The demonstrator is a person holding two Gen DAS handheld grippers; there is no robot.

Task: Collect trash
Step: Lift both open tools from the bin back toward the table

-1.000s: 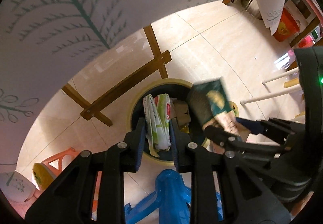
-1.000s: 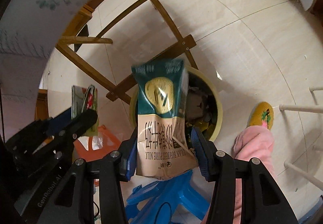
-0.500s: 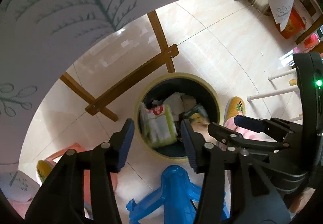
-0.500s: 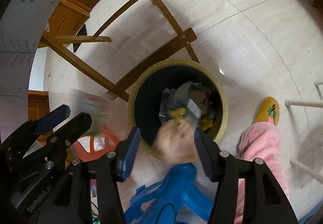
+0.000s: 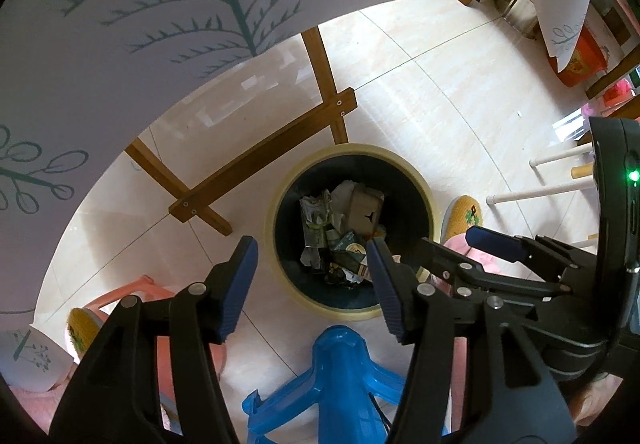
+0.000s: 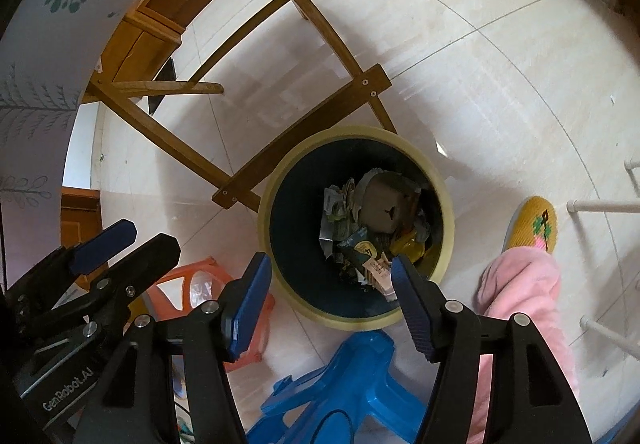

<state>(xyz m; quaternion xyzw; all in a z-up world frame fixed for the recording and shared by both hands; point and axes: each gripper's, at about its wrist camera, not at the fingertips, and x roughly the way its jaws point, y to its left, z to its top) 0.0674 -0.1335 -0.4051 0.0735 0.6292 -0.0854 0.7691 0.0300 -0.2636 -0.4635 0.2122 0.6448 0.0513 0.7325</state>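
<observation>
A round bin (image 5: 280, 203) with a cream rim and dark inside stands on the tiled floor below both grippers; it also shows in the right wrist view (image 6: 272, 203). Several pieces of trash (image 5: 340, 232) lie in it: wrappers, a brown carton and a green milk carton (image 6: 362, 248). My left gripper (image 5: 312, 264) is open and empty above the bin's near rim. My right gripper (image 6: 330, 276) is open and empty above the bin. The right gripper also shows in the left wrist view (image 5: 460, 244). The left gripper also shows in the right wrist view (image 6: 132, 240).
Wooden table legs and crossbars (image 5: 260, 159) stand just behind the bin. A leaf-print tablecloth (image 5: 160, 3) hangs overhead. A blue plastic stool (image 5: 340, 376) and an orange stool (image 6: 200, 284) sit near the bin. A yellow slipper (image 6: 534, 224) and pink trouser leg (image 6: 524, 296) are at right.
Both grippers opened. The wrapper held by the left and the green milk carton held by the right dropped into the bin.
</observation>
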